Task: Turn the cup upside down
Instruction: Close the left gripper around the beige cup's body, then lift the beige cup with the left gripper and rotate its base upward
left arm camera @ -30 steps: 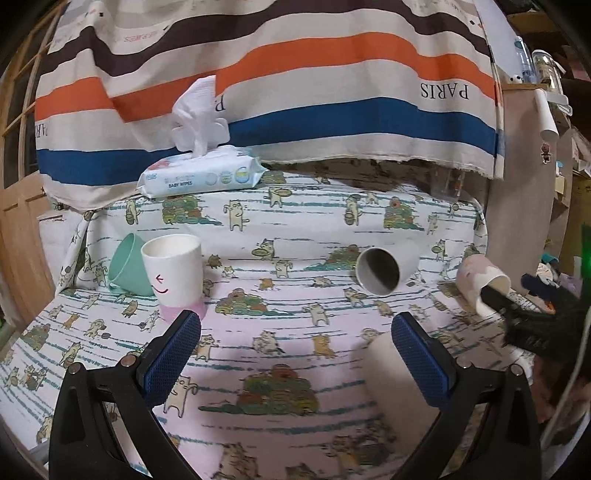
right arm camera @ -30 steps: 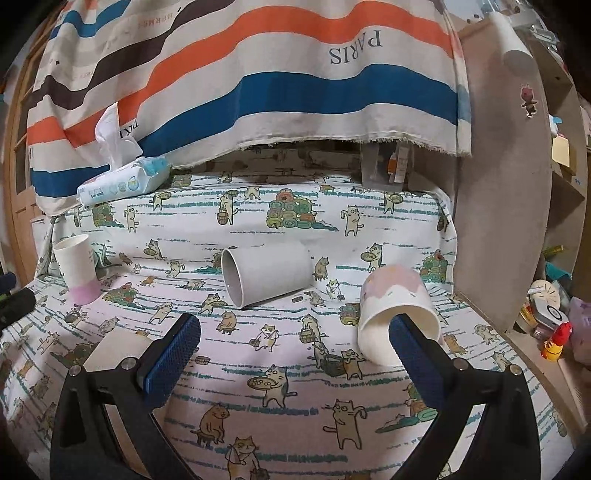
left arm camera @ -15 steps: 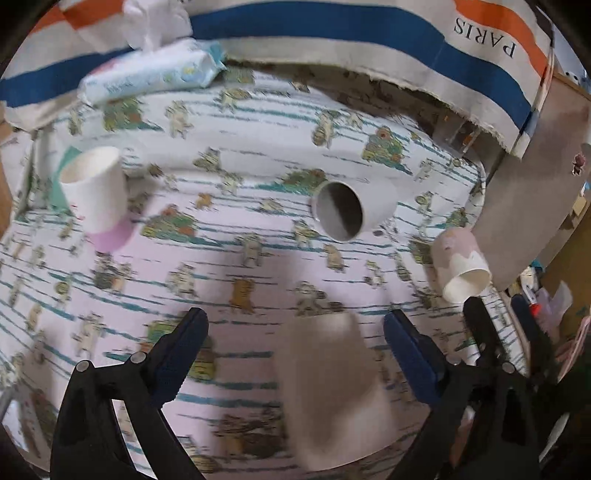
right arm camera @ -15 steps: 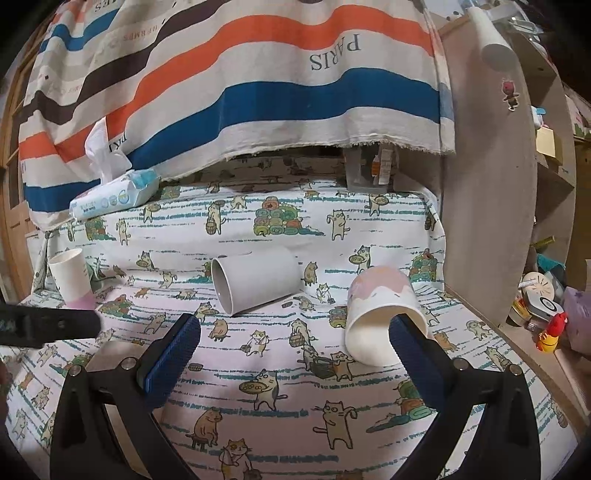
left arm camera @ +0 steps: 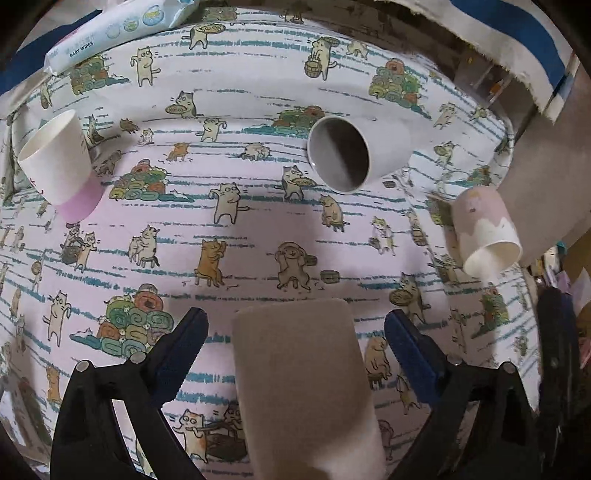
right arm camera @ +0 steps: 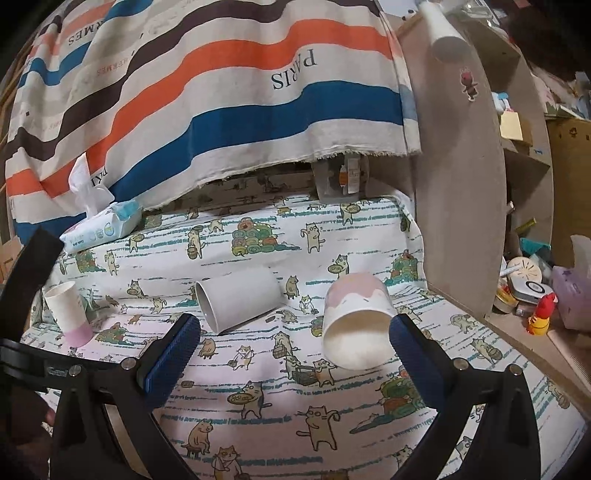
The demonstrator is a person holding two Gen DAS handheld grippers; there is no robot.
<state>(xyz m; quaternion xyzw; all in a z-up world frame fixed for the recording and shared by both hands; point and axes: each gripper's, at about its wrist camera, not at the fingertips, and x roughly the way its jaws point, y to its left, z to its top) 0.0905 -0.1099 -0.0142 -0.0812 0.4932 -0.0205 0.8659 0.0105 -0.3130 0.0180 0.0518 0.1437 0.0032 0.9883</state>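
Observation:
A beige cup [left arm camera: 306,384] lies on its side on the cat-print cloth, right between the open blue-padded fingers of my left gripper [left arm camera: 295,354], which straddles it from above without touching. A grey cup [left arm camera: 354,151] lies on its side farther back; it also shows in the right wrist view [right arm camera: 240,302]. A pink-and-white cup [left arm camera: 484,229] lies tipped at the right; in the right wrist view [right arm camera: 356,325] it sits just beyond my open right gripper [right arm camera: 291,354], near the right finger. A white cup with a pink base [left arm camera: 59,162] stands upright at the left.
A pack of baby wipes [left arm camera: 114,33] lies at the back left, under a striped hanging cloth [right arm camera: 221,92]. A wooden shelf panel [right arm camera: 458,184] bounds the cloth on the right, with small clutter [right arm camera: 535,295] beyond it.
My left gripper has moved forward and tilted down over the beige cup, which now lies centred between its fingers. My right gripper has drifted slightly, staying open by the pink-and-white cup.

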